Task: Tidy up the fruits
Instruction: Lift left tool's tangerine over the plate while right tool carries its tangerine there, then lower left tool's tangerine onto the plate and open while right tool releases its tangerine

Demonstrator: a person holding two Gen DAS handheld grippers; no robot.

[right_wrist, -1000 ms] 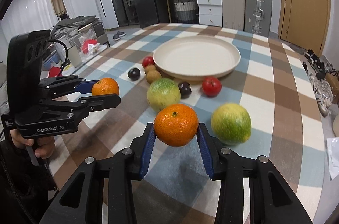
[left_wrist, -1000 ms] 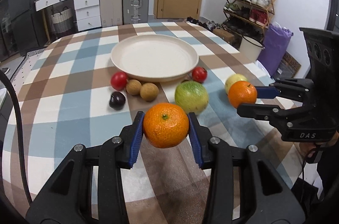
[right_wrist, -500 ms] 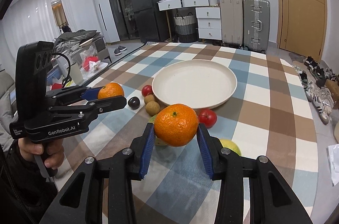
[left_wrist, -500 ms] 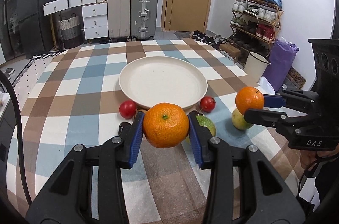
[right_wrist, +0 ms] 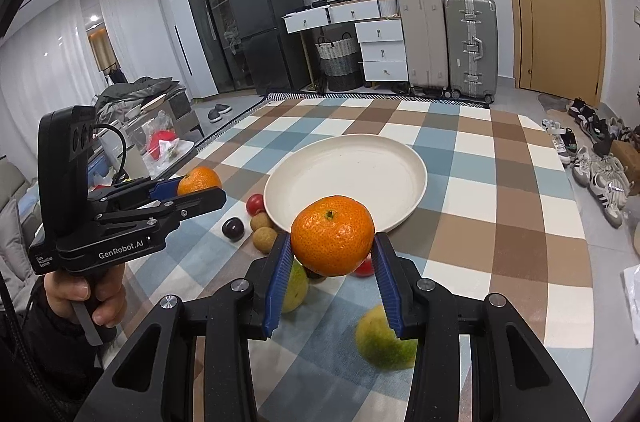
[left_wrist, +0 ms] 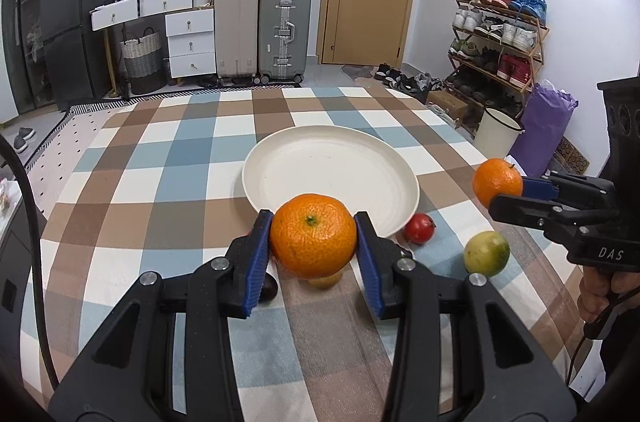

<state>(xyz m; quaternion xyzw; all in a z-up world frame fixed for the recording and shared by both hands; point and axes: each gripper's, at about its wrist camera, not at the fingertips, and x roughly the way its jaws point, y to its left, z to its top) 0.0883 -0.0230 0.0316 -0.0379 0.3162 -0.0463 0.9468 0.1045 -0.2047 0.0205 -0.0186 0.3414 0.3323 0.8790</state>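
- Two oranges are off the table, one in each gripper, and nothing lies on the white plate [left_wrist: 404, 178] yet, so I judge the sorting barely begun.
- Left gripper [left_wrist: 313, 242]: its blue pads are closed snugly on the left orange [left_wrist: 313, 236], held in the air just short of the plate's near rim (stem end facing the camera).
- Below and behind that orange, on the checked tablecloth [left_wrist: 168, 182], a dark plum [left_wrist: 269, 289] and a yellowish fruit [left_wrist: 325, 280] peek out; most of each is hidden.
- From the right wrist view, a small red fruit [right_wrist: 255, 203], the plum and two brown round fruits [right_wrist: 264, 230] lie in a cluster just beside the plate's left edge.
- Right gripper [right_wrist: 332, 254]: closed on the right orange [right_wrist: 333, 235], also lifted and near the plate's front edge.
- Further right on the cloth, a red tomato [left_wrist: 419, 228] sits just beside the plate and a green-yellow fruit [left_wrist: 486, 253] lies a little apart.
- Left to do, as I read it: set both oranges down on the plate, then gather every loose fruit (at least seven remain).
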